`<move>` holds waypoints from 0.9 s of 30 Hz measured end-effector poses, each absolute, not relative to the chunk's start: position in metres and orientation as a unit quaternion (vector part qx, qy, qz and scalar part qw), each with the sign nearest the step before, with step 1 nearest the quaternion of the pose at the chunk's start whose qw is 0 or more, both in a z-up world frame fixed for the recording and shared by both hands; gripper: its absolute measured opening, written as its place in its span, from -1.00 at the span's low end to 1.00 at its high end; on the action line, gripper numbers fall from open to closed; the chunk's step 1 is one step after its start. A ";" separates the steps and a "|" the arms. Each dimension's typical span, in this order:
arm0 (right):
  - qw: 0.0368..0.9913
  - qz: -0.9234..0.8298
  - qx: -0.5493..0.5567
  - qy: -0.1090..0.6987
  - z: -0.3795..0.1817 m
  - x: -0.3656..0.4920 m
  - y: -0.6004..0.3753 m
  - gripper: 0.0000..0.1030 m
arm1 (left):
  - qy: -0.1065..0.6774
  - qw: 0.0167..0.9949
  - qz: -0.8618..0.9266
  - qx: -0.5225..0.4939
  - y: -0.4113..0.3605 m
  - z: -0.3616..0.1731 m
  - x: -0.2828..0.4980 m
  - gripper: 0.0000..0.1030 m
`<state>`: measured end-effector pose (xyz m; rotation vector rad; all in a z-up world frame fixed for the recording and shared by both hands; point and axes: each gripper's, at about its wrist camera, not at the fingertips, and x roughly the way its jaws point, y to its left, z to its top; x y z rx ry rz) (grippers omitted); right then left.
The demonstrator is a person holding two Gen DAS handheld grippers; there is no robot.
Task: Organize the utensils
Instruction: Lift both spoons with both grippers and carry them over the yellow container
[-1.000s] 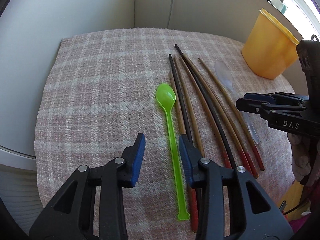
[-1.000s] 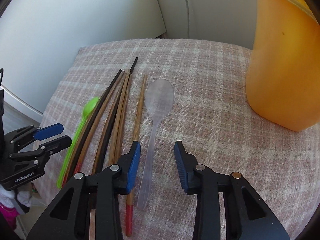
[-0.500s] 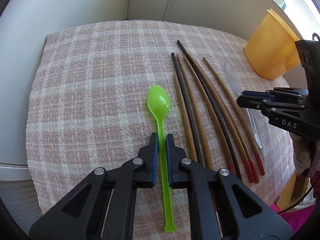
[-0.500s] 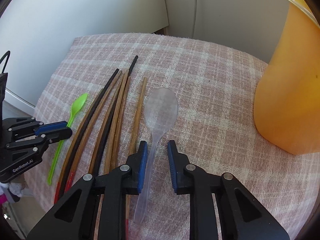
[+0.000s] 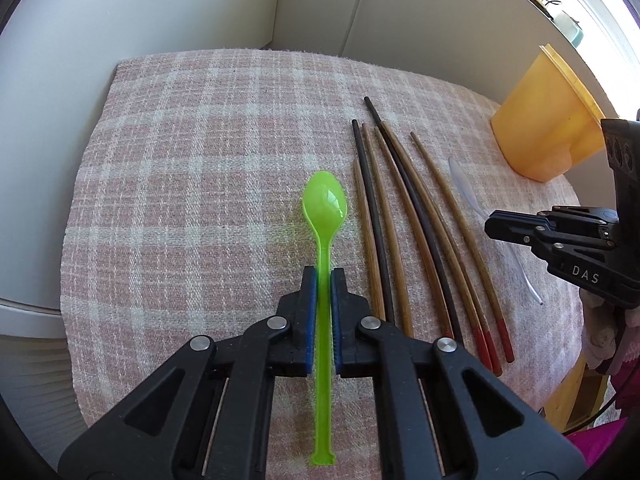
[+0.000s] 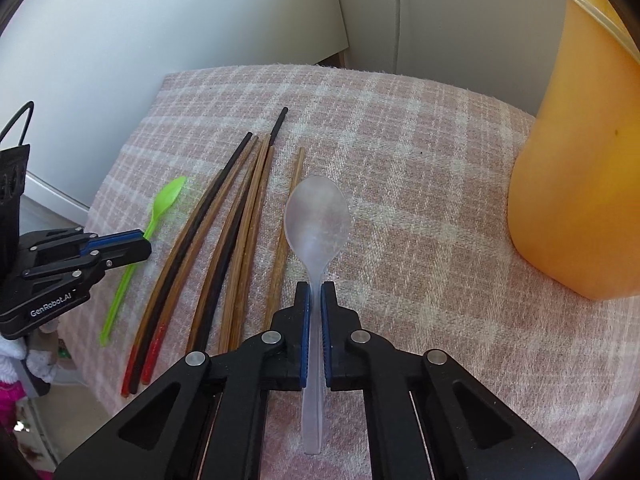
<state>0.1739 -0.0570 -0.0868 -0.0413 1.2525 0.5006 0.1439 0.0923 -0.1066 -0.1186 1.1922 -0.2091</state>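
My left gripper [image 5: 323, 276] is shut on the handle of a bright green plastic spoon [image 5: 325, 204], bowl pointing away, held just over the checked cloth. My right gripper [image 6: 315, 289] is shut on the handle of a clear plastic spoon [image 6: 317, 216], bowl forward. Several wooden and black chopsticks [image 5: 416, 216] lie side by side between the two spoons, red tips toward me; they also show in the right wrist view [image 6: 236, 236]. The left gripper [image 6: 138, 242] shows at the left of the right wrist view, and the right gripper [image 5: 496, 226] at the right of the left wrist view.
A tall orange plastic cup [image 6: 580, 184] stands at the right of the pink checked cloth [image 6: 420, 168]; it also shows in the left wrist view [image 5: 548, 120]. White walls and a cable [image 5: 352, 12] rise behind the table. The cloth's left edge [image 5: 80, 200] drops off.
Both grippers went from open to shut on their spoon handles: left on the green spoon, right on the clear one. Both views have since shifted slightly.
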 end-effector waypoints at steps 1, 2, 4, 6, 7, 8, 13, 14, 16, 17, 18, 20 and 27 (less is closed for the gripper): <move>0.783 0.234 -0.020 0.576 -0.085 0.172 -0.058 -0.93 | 0.558 0.822 -0.094 -0.061 0.095 -0.104 0.142 -0.92; 0.785 0.239 -0.019 0.572 -0.082 0.170 -0.059 -0.93 | 0.554 0.825 -0.091 -0.066 0.098 -0.099 0.141 -0.92; 0.789 0.252 -0.016 0.560 -0.075 0.165 -0.064 -0.93 | 0.539 0.835 -0.080 -0.079 0.102 -0.084 0.138 -0.92; 0.797 0.266 -0.017 0.542 -0.066 0.158 -0.069 -0.93 | 0.521 0.846 -0.075 -0.085 0.101 -0.070 0.135 -0.92; 0.801 0.273 -0.019 0.533 -0.062 0.155 -0.072 -0.93 | 0.513 0.851 -0.073 -0.086 0.099 -0.063 0.132 -0.92; 0.804 0.278 -0.019 0.526 -0.059 0.153 -0.075 -0.93 | 0.507 0.855 -0.070 -0.089 0.097 -0.058 0.130 -0.92; 0.798 0.302 0.015 0.521 -0.060 0.149 -0.095 -0.93 | 0.487 0.864 -0.066 -0.111 0.075 -0.032 0.122 -0.92; 0.800 0.307 0.018 0.515 -0.057 0.146 -0.100 -0.93 | 0.479 0.868 -0.065 -0.113 0.070 -0.025 0.121 -0.92; 0.808 0.317 0.022 0.496 -0.049 0.137 -0.111 -0.93 | 0.462 0.876 -0.068 -0.122 0.058 -0.009 0.119 -0.92; 0.812 0.319 0.025 0.488 -0.044 0.135 -0.117 -0.93 | 0.454 0.879 -0.071 -0.126 0.052 -0.001 0.119 -0.92; 0.815 0.324 0.029 0.480 -0.038 0.132 -0.123 -0.93 | 0.445 0.883 -0.075 -0.130 0.043 0.007 0.121 -0.92; 0.821 0.329 0.029 0.465 -0.027 0.127 -0.134 -0.93 | 0.429 0.890 -0.084 -0.132 0.028 0.020 0.122 -0.92; 0.860 0.328 0.001 0.392 0.026 0.113 -0.163 -0.93 | 0.393 0.900 -0.125 -0.141 -0.023 0.046 0.152 -0.92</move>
